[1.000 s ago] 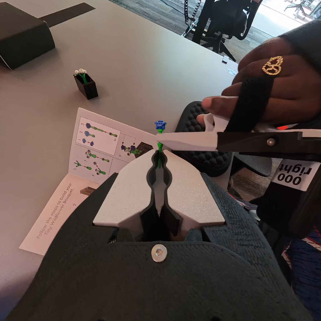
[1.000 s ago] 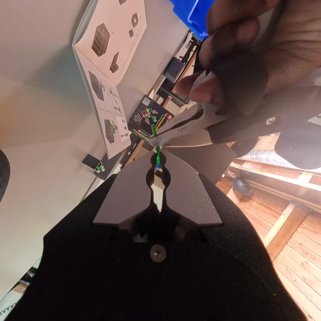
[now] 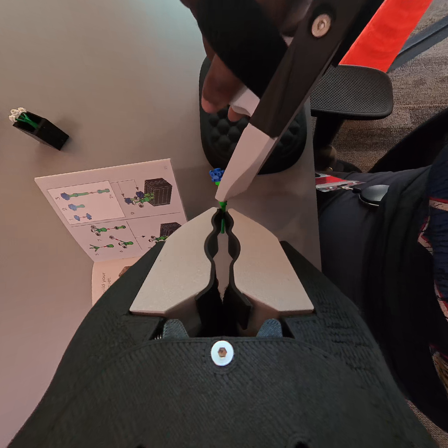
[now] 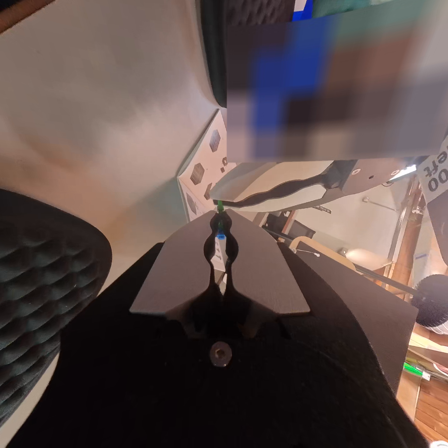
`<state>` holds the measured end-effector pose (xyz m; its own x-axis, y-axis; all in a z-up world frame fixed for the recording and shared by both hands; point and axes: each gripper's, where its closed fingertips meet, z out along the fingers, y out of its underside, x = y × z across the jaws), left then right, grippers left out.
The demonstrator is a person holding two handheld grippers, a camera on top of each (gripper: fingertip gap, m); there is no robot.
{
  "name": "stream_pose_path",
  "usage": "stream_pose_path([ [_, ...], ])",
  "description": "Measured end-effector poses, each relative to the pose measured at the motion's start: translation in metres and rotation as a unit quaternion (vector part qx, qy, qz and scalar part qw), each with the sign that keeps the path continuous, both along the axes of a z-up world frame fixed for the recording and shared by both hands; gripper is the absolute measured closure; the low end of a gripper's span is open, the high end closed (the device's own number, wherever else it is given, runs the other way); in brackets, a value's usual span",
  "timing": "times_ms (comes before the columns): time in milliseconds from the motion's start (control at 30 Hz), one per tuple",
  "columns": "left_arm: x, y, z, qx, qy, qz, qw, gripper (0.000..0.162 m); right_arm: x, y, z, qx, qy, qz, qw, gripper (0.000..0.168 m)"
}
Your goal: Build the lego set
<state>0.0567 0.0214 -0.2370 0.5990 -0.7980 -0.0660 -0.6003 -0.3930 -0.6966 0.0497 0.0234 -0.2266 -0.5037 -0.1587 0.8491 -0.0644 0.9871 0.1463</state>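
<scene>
A small blue flower (image 3: 215, 175) sits on a thin green stem (image 3: 222, 219) held in the air above the table edge. My left gripper (image 3: 221, 211) is shut on the lower part of the stem. My right gripper (image 3: 221, 196) comes down from the upper right and is shut on the stem just below the flower. In the right wrist view my right gripper (image 4: 220, 213) pinches the stem (image 4: 220, 206), with the blue flower (image 4: 220, 235) between its fingers. The left gripper (image 4: 214, 200) meets it from the right, tip to tip.
A black brick box with white flowers (image 3: 40, 129) stands on the grey table (image 3: 109, 72) at the left. The open instruction booklet (image 3: 109, 208) lies under the grippers. A black chair armrest (image 3: 349, 92) and the person's lap are at the right. Left and right tips are no more than a few centimetres apart.
The right gripper has swung from level at the right to steeply above the stem. The left view now looks further down. Both grippers still hold the stem.
</scene>
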Motion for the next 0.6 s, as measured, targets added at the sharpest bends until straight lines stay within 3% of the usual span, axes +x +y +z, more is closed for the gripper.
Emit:
stream_pose_path([
  [400, 0.0013, 0.0011, -0.0048, -0.029, -0.042, 0.044, 0.998, 0.16, -0.001, 0.0009, -0.0045, 0.034, 0.012, -0.029, 0.999, 0.166],
  [600, 0.0025, 0.0003, -0.0043, -0.016, -0.031, 0.035, 0.999, 0.16, -0.0002, -0.0013, -0.0043, 0.005, 0.017, -0.029, 0.999, 0.166],
])
